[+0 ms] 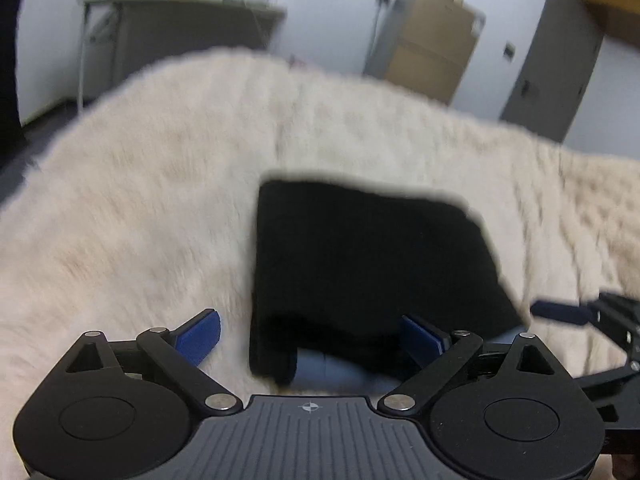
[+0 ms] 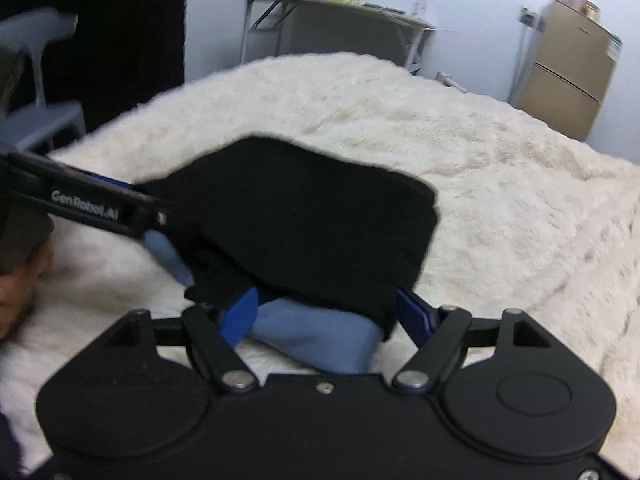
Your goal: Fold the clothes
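Note:
A folded black garment (image 1: 360, 256) lies on a cream fluffy blanket (image 1: 160, 184), on top of a folded light-blue garment (image 2: 316, 336). My left gripper (image 1: 310, 340) is open, its blue fingers apart at the near edge of the black garment; one finger rests on the blanket, the other against the stack. My right gripper (image 2: 328, 316) is open, its blue fingers straddling the near end of the stack without clamping it. The black garment (image 2: 304, 220) fills the middle of the right wrist view. The left gripper's arm (image 2: 92, 204) enters that view from the left.
The blanket (image 2: 500, 200) covers a bed that spreads far and right. Behind it stand a grey desk (image 2: 340, 24), cardboard boxes (image 2: 568, 76), a grey door (image 1: 556, 56) and a grey chair (image 2: 36, 92) at the left.

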`<state>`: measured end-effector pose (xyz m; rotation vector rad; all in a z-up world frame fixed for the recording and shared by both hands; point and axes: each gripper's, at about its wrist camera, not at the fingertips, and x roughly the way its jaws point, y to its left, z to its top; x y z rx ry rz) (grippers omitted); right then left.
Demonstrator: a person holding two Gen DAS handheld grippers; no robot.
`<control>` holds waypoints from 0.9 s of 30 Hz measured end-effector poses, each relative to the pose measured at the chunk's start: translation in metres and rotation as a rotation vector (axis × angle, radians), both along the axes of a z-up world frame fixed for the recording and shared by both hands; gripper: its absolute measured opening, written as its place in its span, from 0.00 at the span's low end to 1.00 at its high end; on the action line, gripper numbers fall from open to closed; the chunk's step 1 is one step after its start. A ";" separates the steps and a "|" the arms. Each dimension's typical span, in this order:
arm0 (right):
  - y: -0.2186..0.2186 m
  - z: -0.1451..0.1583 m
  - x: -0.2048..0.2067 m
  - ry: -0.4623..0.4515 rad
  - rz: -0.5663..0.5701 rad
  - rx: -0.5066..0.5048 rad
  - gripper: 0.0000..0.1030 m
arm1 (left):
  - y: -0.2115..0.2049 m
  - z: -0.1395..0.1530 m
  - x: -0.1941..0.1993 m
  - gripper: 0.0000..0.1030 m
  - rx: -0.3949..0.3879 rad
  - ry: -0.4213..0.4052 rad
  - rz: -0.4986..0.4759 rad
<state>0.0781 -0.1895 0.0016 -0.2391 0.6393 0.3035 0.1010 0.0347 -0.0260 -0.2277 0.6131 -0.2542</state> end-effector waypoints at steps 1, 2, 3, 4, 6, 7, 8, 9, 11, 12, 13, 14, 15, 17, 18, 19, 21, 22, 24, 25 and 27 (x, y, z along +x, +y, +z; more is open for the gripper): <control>-0.008 0.012 -0.001 -0.005 -0.056 0.016 0.74 | -0.001 0.016 -0.008 0.91 -0.001 -0.043 0.003; -0.012 0.019 0.001 0.003 -0.095 0.025 0.75 | -0.002 0.028 -0.014 0.92 0.002 -0.067 0.014; -0.018 0.029 0.002 0.018 -0.145 0.046 0.76 | -0.002 0.039 -0.020 0.96 0.006 -0.083 0.028; -0.022 0.036 0.002 0.033 -0.176 0.071 0.80 | -0.005 0.058 -0.028 1.00 0.023 -0.088 0.045; -0.029 0.047 0.002 0.058 -0.221 0.106 0.83 | -0.009 0.080 -0.036 1.00 0.028 -0.077 0.048; -0.032 0.055 0.000 0.078 -0.252 0.122 0.91 | -0.010 0.089 -0.039 1.00 0.021 -0.063 0.042; -0.033 0.063 -0.004 0.096 -0.273 0.122 1.00 | -0.013 0.094 -0.041 1.00 0.022 -0.031 0.029; -0.033 0.067 -0.009 0.109 -0.271 0.114 1.00 | -0.016 0.098 -0.041 1.00 0.027 0.006 0.014; -0.030 0.070 -0.014 0.136 -0.249 0.095 1.00 | -0.022 0.104 -0.044 1.00 0.045 0.063 -0.003; -0.029 0.070 -0.015 0.147 -0.237 0.087 1.00 | -0.026 0.105 -0.046 1.00 0.062 0.079 -0.002; -0.026 0.070 -0.019 0.159 -0.226 0.079 1.00 | -0.030 0.105 -0.050 1.00 0.083 0.097 0.004; -0.024 0.070 -0.022 0.166 -0.228 0.077 1.00 | -0.033 0.104 -0.055 1.00 0.107 0.117 0.011; -0.022 0.069 -0.025 0.173 -0.235 0.077 1.00 | -0.036 0.102 -0.057 1.00 0.120 0.132 0.016; -0.022 0.064 -0.030 0.194 -0.276 0.082 1.00 | -0.041 0.093 -0.062 1.00 0.153 0.194 0.028; -0.021 0.060 -0.032 0.210 -0.293 0.085 1.00 | -0.042 0.090 -0.063 1.00 0.163 0.209 0.031; -0.021 0.057 -0.034 0.224 -0.305 0.086 1.00 | -0.042 0.088 -0.064 1.00 0.172 0.220 0.032; -0.022 0.053 -0.037 0.229 -0.314 0.084 1.00 | -0.041 0.085 -0.073 1.00 0.194 0.237 0.036; -0.021 0.052 -0.040 0.221 -0.317 0.074 1.00 | -0.040 0.083 -0.077 1.00 0.201 0.243 0.038; -0.019 0.051 -0.042 0.212 -0.325 0.057 1.00 | -0.042 0.082 -0.081 1.00 0.233 0.255 0.025; -0.019 0.051 -0.043 0.212 -0.329 0.057 1.00 | -0.044 0.081 -0.081 1.00 0.259 0.256 0.013; -0.018 0.049 -0.045 0.218 -0.341 0.046 1.00 | -0.047 0.081 -0.082 1.00 0.284 0.252 0.001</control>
